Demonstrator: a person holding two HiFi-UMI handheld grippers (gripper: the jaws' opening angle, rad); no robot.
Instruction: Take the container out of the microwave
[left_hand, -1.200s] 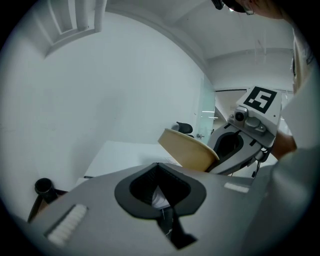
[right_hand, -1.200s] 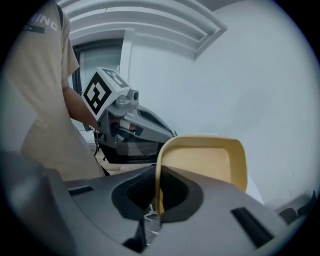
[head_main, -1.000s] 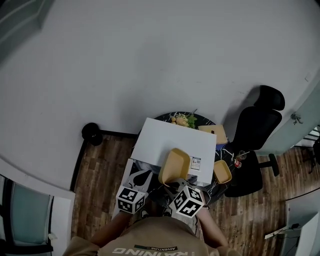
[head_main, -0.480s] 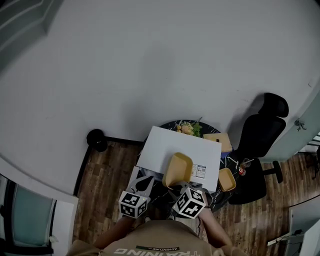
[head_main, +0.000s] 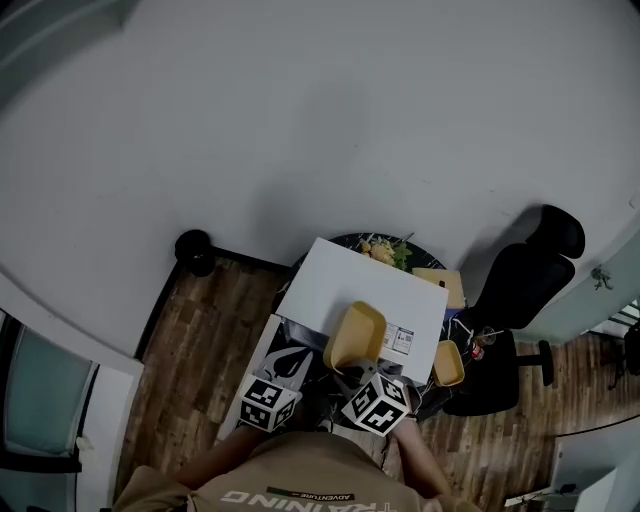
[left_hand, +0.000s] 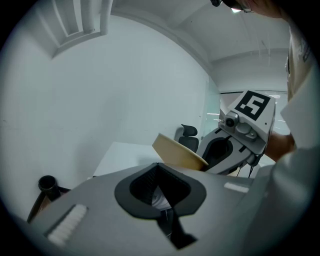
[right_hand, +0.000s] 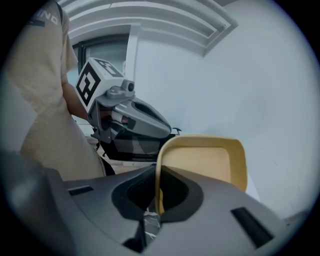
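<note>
A yellow container (head_main: 355, 335) hangs tilted over the front edge of the white microwave's top (head_main: 345, 285). My right gripper (head_main: 352, 373) is shut on its near rim. In the right gripper view the container (right_hand: 202, 160) stands upright between the jaws of my right gripper (right_hand: 156, 200). My left gripper (head_main: 289, 363) is just left of the container, apart from it, with its jaws together on nothing. The left gripper view shows the container (left_hand: 177, 152) and the right gripper's body (left_hand: 237, 142) beyond my left gripper (left_hand: 161, 200).
A second yellow container (head_main: 447, 363) lies on the dark round table (head_main: 440, 385) right of the microwave. Behind it are a plate of food (head_main: 380, 250) and a tan box (head_main: 440, 282). A black office chair (head_main: 520, 280) stands to the right. A black round object (head_main: 193, 247) sits on the wooden floor.
The head view has shifted, so the microwave and table sit a little lower and further right. The container stays in the right gripper; both grippers hold about the same places.
</note>
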